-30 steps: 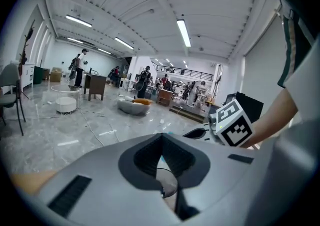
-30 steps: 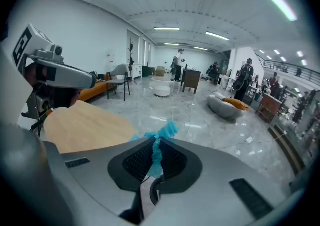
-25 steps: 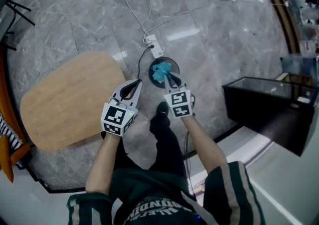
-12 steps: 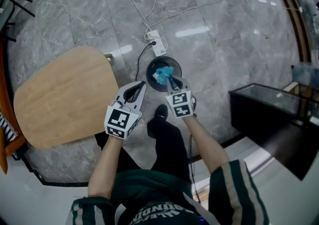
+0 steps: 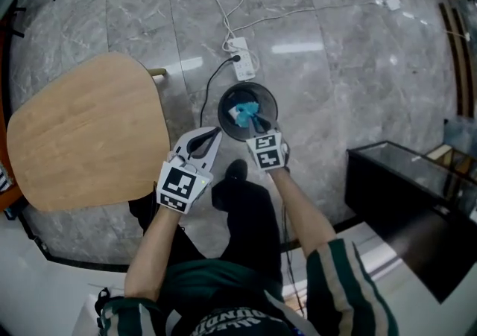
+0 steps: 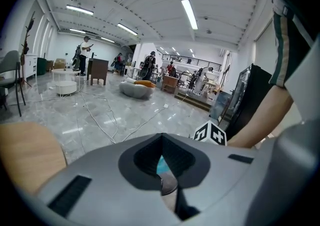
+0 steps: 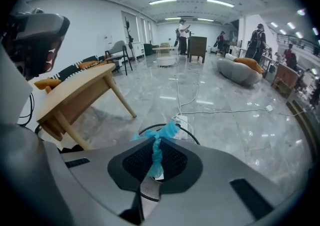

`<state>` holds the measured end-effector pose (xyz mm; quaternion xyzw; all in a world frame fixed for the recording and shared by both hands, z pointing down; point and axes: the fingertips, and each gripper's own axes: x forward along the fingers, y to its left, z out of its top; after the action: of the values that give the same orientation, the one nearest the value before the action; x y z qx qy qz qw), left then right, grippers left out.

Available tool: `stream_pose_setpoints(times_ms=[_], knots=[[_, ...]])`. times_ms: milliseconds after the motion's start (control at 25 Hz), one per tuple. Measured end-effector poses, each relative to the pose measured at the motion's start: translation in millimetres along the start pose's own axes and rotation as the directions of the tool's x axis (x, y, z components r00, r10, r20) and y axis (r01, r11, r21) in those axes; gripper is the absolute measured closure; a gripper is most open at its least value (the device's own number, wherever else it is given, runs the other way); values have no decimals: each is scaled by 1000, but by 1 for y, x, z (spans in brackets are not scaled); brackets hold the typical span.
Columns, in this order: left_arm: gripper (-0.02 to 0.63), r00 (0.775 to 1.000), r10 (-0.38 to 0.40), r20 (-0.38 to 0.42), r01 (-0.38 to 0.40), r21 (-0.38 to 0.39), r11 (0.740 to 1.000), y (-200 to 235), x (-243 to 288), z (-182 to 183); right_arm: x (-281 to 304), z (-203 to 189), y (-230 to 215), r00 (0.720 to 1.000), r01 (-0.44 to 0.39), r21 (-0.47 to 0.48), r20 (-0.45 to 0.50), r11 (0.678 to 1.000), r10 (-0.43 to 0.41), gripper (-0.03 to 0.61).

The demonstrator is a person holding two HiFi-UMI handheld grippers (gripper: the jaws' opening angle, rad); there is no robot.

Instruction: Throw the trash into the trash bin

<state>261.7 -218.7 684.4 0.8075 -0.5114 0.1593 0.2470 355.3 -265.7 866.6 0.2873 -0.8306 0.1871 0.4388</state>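
Right gripper is clamped on a twisted scrap of blue trash, jaws pressed together on its near end. In the right gripper view the scrap runs straight out from the closed tips along the gripper's own line, flaring into a crumpled tuft at the far end. Seen from the head view, that tuft sits inside the round outline of the black trash bin, nearer the person's side of the opening than its centre. The right gripper view agrees: the bin's dark rim curves just behind and below the blue tuft.

So the trash lies directly ahead of and below the right gripper, with the bin's mouth underneath it. How far above the rim it hangs I cannot tell. To my eye nothing more than letting go is called for; the light scrap might cling to a pad or drift, though the opening looks wide enough to forgive that.

Left gripper is closed and empty, tips together, parked just off the bin's near-left edge, beside the wooden table. A white power strip lies on the grey stone floor just beyond the bin.
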Motion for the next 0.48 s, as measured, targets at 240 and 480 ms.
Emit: stream_pose_setpoints(times_ms=[240,480], knots=[[614,999,38,-4,-38,-11,999,13,-2,-11,28,-23,-7,998,2,3,-68,1000,-1,442],[614,999,45,-10,-46,-28,999,8,-15,3,6,-15,-12,996,21,3,-90,1000,-21,408]])
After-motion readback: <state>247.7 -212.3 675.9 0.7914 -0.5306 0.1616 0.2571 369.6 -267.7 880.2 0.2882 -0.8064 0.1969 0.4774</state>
